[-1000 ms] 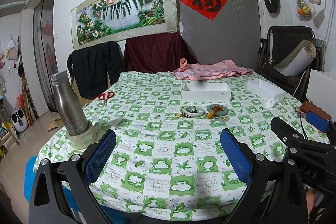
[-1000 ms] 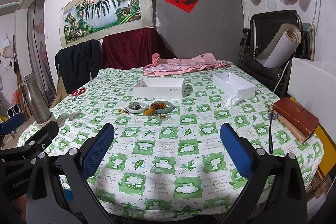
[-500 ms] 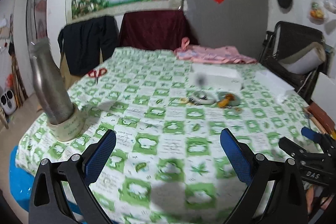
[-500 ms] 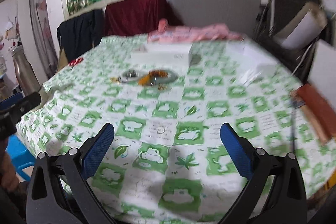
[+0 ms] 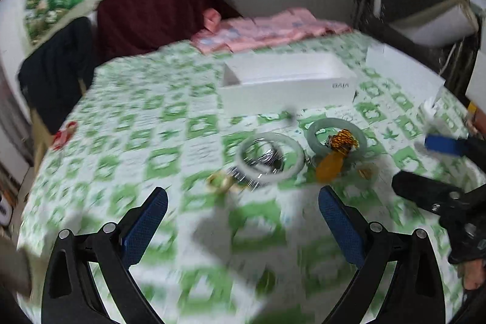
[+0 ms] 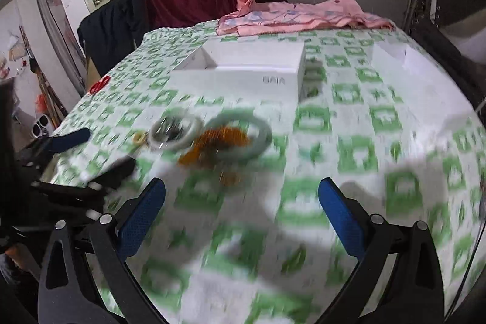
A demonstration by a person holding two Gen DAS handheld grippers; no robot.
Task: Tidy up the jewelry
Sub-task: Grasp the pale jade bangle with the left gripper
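Observation:
Jewelry lies in a small cluster on the green-checked tablecloth [image 5: 158, 123]. A pale bangle [image 5: 270, 161] rings some silvery pieces, a green jade bangle [image 5: 335, 135] holds an amber bead piece [image 5: 341, 140], and a small gold ring [image 5: 220, 182] lies to the left. Behind them stands an open white box [image 5: 288, 81]. My left gripper [image 5: 243, 228] is open, just short of the cluster, with nothing between its fingers. My right gripper [image 6: 241, 220] is open too, with the pale bangle [image 6: 176, 131] and jade bangle [image 6: 240, 137] ahead on its left. Both views are blurred.
A second white box [image 5: 404, 70] sits at the right of the table, a pink cloth [image 6: 303, 15] at the far edge, red scissors [image 6: 98, 85] at the left edge. Chairs draped in dark red and black cloth stand behind the table.
Both grippers have moved forward over the table and tilted down toward the jewelry, which now looks much larger. The steel bottle has left the left wrist view. Both stayed open.

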